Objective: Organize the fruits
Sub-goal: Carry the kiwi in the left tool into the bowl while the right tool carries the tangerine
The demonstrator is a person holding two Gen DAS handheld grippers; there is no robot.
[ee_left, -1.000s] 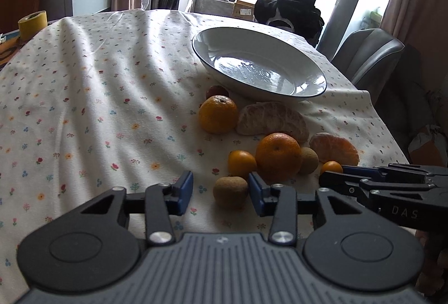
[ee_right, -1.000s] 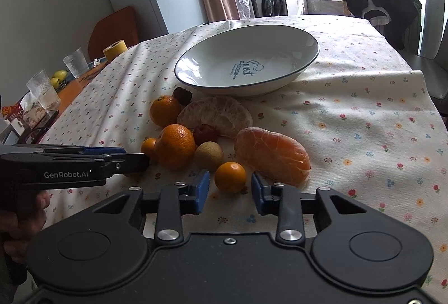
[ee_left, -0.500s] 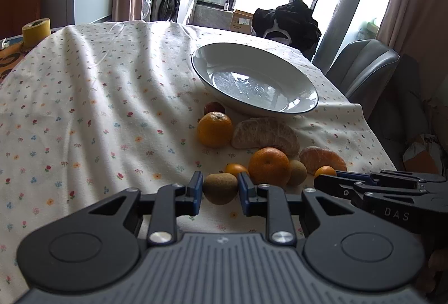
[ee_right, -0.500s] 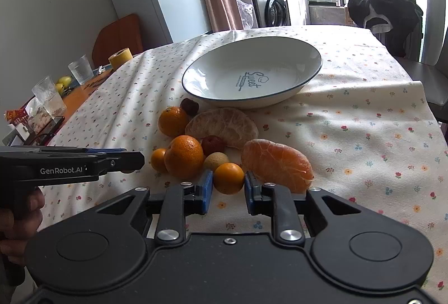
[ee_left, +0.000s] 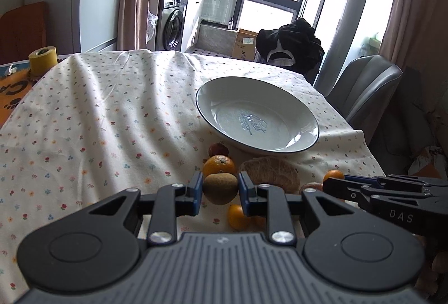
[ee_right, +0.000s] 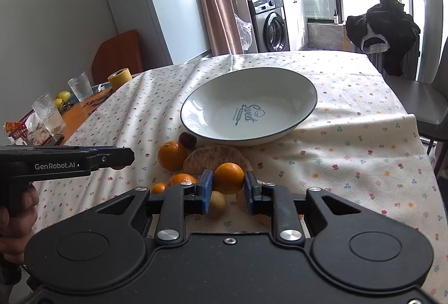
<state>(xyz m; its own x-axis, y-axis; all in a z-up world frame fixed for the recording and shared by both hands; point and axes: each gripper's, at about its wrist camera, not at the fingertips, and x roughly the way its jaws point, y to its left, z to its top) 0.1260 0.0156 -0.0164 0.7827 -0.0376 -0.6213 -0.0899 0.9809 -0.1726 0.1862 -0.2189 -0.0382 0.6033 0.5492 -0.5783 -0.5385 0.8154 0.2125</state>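
My left gripper (ee_left: 220,190) is shut on a brown kiwi (ee_left: 220,188), lifted above the cloth. A small orange (ee_right: 229,178) is clamped in my right gripper (ee_right: 228,187), also raised. Below them on the floral tablecloth lie an orange (ee_left: 219,165), a peeled citrus (ee_left: 270,171), a dark red fruit (ee_left: 218,149) and small oranges (ee_left: 237,216). The white bowl (ee_left: 296,148) with a dark rim stands empty behind the fruit. In the right wrist view the left gripper (ee_right: 123,157) shows from the side, and another kiwi (ee_right: 217,203) lies under my fingers.
A yellow tape roll (ee_left: 43,60) and drinking glasses (ee_right: 49,113) sit at the table's left end. A grey chair (ee_left: 364,85) stands past the right edge, with dark clothing (ee_left: 291,48) on a chair behind. A hand (ee_right: 14,208) holds the left gripper.
Both grippers closed on their fruit, the left on the kiwi and the right on the small orange, then lifted them off the cloth toward the bowl.
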